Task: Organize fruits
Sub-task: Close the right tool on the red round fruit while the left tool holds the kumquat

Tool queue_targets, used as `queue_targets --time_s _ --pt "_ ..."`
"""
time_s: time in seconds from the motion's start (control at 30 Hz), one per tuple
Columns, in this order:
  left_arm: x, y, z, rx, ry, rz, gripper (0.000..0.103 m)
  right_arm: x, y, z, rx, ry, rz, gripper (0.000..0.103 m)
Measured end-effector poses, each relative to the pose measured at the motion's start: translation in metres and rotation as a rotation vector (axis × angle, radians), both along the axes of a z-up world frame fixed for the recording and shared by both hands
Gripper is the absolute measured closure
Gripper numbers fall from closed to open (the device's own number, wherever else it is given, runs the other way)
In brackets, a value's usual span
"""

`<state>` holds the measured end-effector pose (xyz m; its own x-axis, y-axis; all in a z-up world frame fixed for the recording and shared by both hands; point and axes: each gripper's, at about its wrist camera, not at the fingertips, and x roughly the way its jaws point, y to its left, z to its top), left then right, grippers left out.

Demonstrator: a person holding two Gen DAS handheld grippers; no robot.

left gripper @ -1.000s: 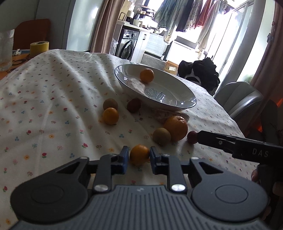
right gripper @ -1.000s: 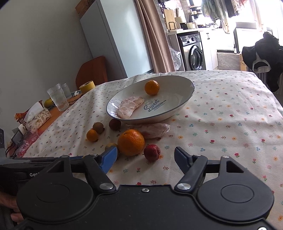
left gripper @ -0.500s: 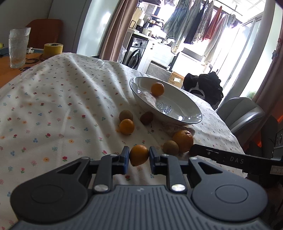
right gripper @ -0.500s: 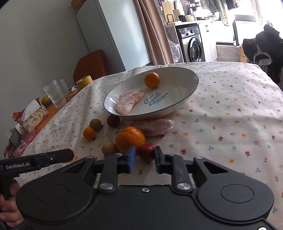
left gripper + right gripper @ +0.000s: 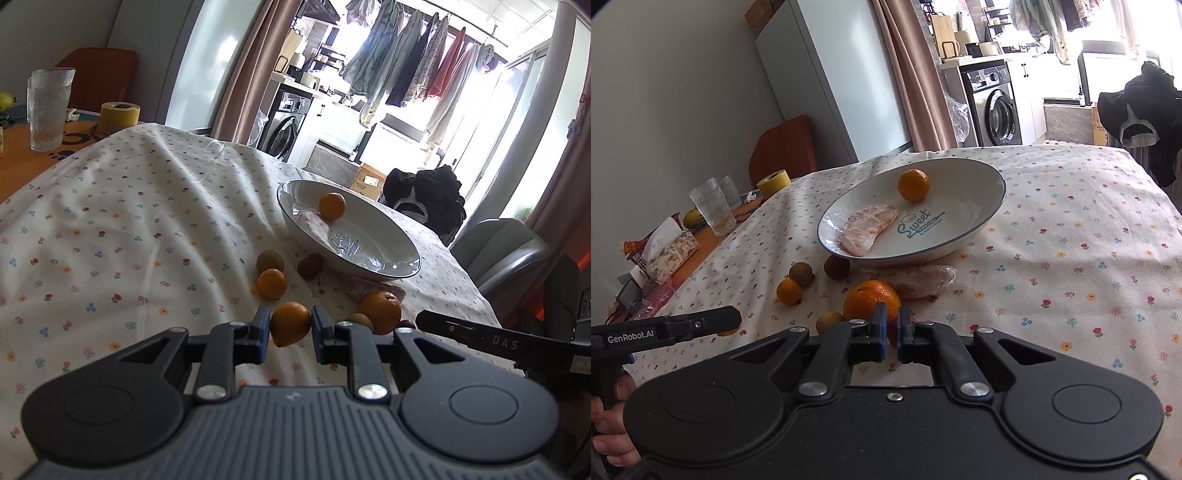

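Observation:
My left gripper (image 5: 290,328) is shut on a small orange (image 5: 290,324), held just above the flowered tablecloth (image 5: 129,240). My right gripper (image 5: 891,332) is shut to a narrow slit. A red fruit (image 5: 406,324) lies right at its tips and shows through the gap; a real grip on it is not visible. The white plate (image 5: 982,218) holds an orange (image 5: 914,184) and a peeled citrus segment (image 5: 870,229). On the cloth before the plate lie a big orange (image 5: 871,297), a small orange (image 5: 789,291), two brownish fruits (image 5: 801,274) (image 5: 829,321) and another red fruit (image 5: 836,266).
A plastic-wrapped citrus segment (image 5: 916,280) lies against the plate's near side. At the table's far left stand drinking glasses (image 5: 713,210), a yellow tape roll (image 5: 774,182) and a tissue pack (image 5: 670,251). A grey chair (image 5: 506,254) stands past the table's right edge.
The left gripper rose with the small orange and tipped upward. The right gripper went from open around the red fruit to almost fully shut, and the fruit now shows past its tips.

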<state>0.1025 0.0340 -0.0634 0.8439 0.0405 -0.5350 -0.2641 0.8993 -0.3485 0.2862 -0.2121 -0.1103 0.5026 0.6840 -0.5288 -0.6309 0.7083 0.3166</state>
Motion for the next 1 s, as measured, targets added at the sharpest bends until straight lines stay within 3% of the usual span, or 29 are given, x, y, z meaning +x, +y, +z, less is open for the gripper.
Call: queue_targets --time_s 0.2,0.3,0.33,0.37,0.6,0.7,1.0 --pt "-0.002 0.004 0.001 -0.003 -0.006 0.009 0.081 0.000 -0.001 0.004 0.004 -0.011 -0.002 0.101" --pt "-0.001 0.005 -0.001 -0.006 0.001 0.013 0.081 0.000 0.004 -0.002 -0.025 -0.006 0.000 0.082" --pt "0.000 0.006 -0.002 -0.006 0.005 0.013 0.081 0.000 0.005 -0.004 -0.031 -0.009 -0.004 0.068" --pt "0.001 0.007 -0.003 -0.007 0.008 0.015 0.081 0.001 0.006 -0.006 -0.035 -0.014 -0.009 0.065" --pt "0.005 0.009 -0.008 -0.008 0.028 0.020 0.081 0.009 0.007 -0.019 -0.018 0.012 0.012 0.065" --pt "0.007 0.009 -0.007 -0.010 0.029 0.022 0.081 0.007 0.009 -0.018 -0.015 0.009 0.040 0.081" --pt "0.008 0.005 0.002 -0.003 0.003 0.011 0.081 0.003 0.004 -0.006 -0.011 -0.019 0.020 0.081"
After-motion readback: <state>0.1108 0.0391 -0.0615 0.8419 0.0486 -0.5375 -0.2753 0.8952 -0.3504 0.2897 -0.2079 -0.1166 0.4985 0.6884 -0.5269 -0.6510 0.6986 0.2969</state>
